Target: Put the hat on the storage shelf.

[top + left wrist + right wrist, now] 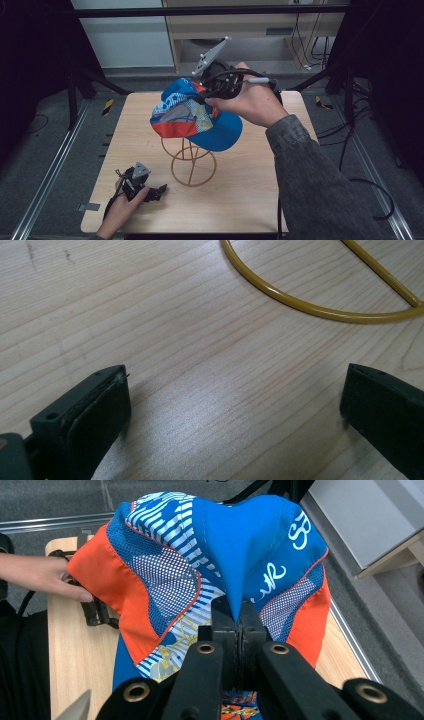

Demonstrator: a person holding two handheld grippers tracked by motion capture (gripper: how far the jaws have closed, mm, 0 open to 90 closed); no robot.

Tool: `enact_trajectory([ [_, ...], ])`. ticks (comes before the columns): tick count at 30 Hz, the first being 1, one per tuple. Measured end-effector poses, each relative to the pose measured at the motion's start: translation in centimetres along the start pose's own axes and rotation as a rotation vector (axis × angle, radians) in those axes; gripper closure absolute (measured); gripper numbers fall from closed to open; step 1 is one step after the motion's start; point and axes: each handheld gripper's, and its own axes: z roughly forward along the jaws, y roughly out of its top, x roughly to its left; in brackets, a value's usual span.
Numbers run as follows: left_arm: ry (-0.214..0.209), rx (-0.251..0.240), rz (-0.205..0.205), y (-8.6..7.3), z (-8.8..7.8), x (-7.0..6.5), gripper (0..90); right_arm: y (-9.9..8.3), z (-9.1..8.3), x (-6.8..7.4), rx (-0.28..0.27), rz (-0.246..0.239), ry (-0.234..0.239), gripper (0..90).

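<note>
- Cap [192, 117]: a soft fabric cap in blue, orange and patterned mesh panels, sitting atop the wire stand [192, 165] just below and in front of my right gripper [220, 85]. I judge it light and limp; the crown cloth tents up into a peak where I pinch it, so it will drape and sag rather than hold its form.
- Brim: the blue visor [220, 135] looks the one stiff part, and points towards my side of the worktop [250, 200]. It would give a firmer hold than the crown, though the fold I have now seems secure enough for so light a load.
- Right gripper [239, 617]: jaws pressed together on a ridge of the blue crown fabric, seen plainly in the right gripper view. My right hand [252, 102] holds it raised above the stand, the forearm reaching in from the near right.
- Risk, as I judge it: the cloth could slip out of a thin pinch, or the cap could catch on the wire and tip the light stand.
- Left gripper [150, 192]: resting low on the worktop, well to the left of and below the cap, jaws set wide apart with only bare wood between them. The stand's yellow base ring [320, 310] lies just ahead of it, not touched.
</note>
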Motion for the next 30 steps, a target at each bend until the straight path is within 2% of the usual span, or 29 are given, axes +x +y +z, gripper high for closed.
enact_trajectory([
  [10,-0.002,0.0,0.001,0.0,0.0,0.0,0.0,0.4,1.2,0.1,0.016,-0.004,0.016,89.8],
  [23,-0.003,0.001,0.004,0.0,0.0,0.0,0.0,0.8,4.3,0.4,0.067,0.002,0.039,89.7],
  [30,-0.003,0.0,0.003,0.0,0.0,0.0,0.0,0.8,5.2,0.5,0.083,0.002,0.052,89.6],
])
